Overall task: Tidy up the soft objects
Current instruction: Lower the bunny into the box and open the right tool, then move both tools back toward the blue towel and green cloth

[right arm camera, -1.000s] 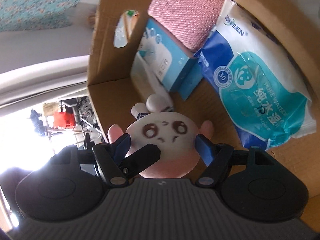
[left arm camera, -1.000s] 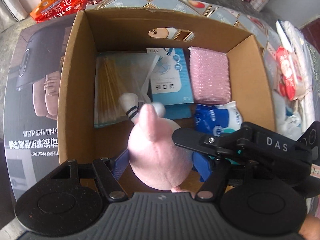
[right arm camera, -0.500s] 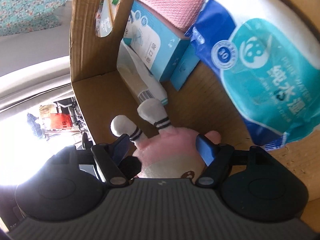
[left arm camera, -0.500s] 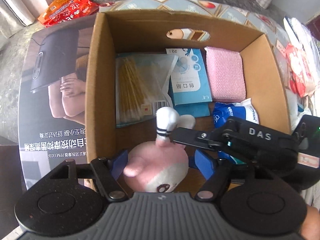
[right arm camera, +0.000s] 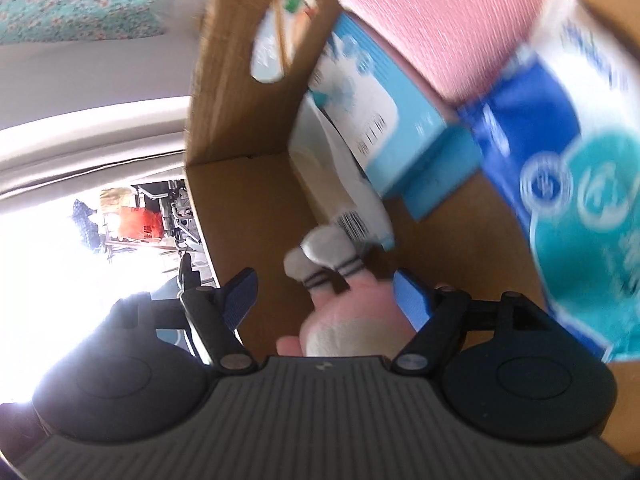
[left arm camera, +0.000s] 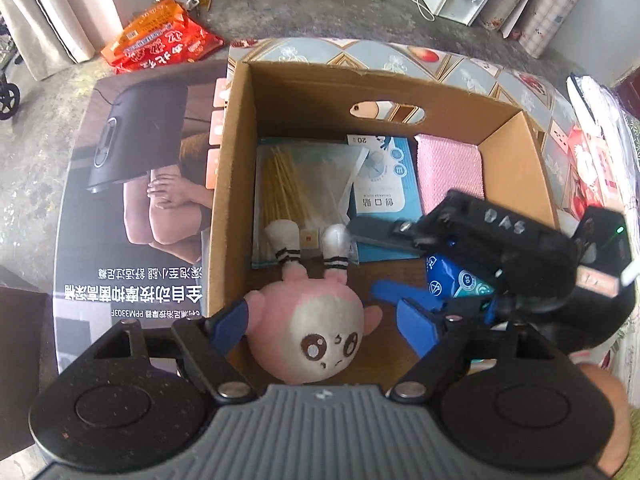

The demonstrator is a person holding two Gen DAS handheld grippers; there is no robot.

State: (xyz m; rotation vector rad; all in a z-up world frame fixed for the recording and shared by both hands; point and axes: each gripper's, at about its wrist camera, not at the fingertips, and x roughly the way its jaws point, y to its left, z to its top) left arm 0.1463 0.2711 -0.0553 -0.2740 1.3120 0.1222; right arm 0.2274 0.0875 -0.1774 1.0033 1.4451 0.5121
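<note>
A pink plush toy (left arm camera: 316,336) with a white face and white striped ears lies face up on the floor of the cardboard box (left arm camera: 236,184), at its near left corner. It also shows in the right wrist view (right arm camera: 344,316). My left gripper (left arm camera: 324,326) is open above the box, its blue fingers either side of the plush without pressing it. My right gripper (right arm camera: 324,296) is open inside the box, just to the right of the plush; its black body shows in the left wrist view (left arm camera: 500,248).
The box also holds a bag of yellow sticks (left arm camera: 296,184), a light blue carton (left arm camera: 380,176), a pink sponge cloth (left arm camera: 448,168) and a blue wet-wipes pack (right arm camera: 568,176). Red snack bags (left arm camera: 160,44) lie on the floor beyond. More packets (left arm camera: 588,168) lie right of the box.
The plush went from held upright between the grippers to lying face up on the box floor. Both grippers opened and let it go. My left gripper rose and pulled back.
</note>
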